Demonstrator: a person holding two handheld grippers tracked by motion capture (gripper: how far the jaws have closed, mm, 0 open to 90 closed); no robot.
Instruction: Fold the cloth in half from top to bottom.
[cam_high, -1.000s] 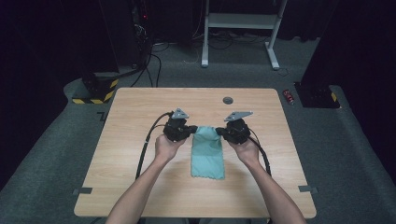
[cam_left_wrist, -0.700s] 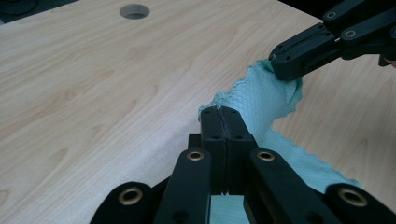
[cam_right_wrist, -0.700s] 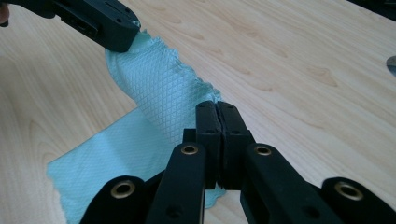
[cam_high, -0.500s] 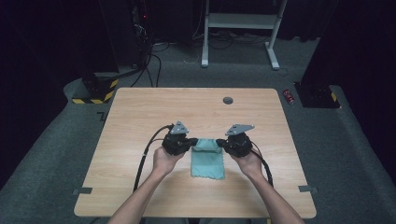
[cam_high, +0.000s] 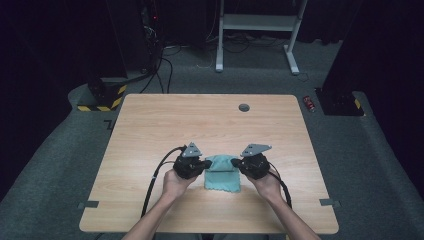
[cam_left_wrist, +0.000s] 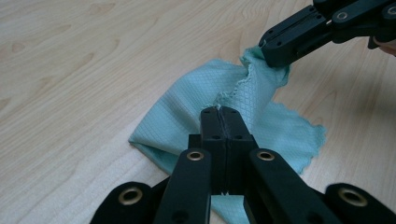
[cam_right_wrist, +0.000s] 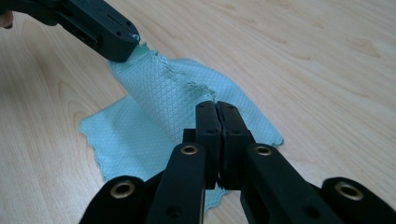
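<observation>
Teal cloth (cam_high: 223, 172) lies on the wooden worktop (cam_high: 150, 130) near its front edge in the high view, between the left tongs (cam_high: 205, 163) and right tongs (cam_high: 237, 164). Left gripper view: the left tongs (cam_left_wrist: 219, 112) are clamped on one raised cloth corner. Right gripper view: the right tongs (cam_right_wrist: 216, 106) pinch the other corner, the rest lying on the wood.

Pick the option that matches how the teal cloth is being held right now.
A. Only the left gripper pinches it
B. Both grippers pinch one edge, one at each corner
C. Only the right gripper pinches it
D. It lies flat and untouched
B: the left gripper and the right gripper are each shut on a corner of the teal cloth, whose edge is lifted between them while the rest lies on the table.
</observation>
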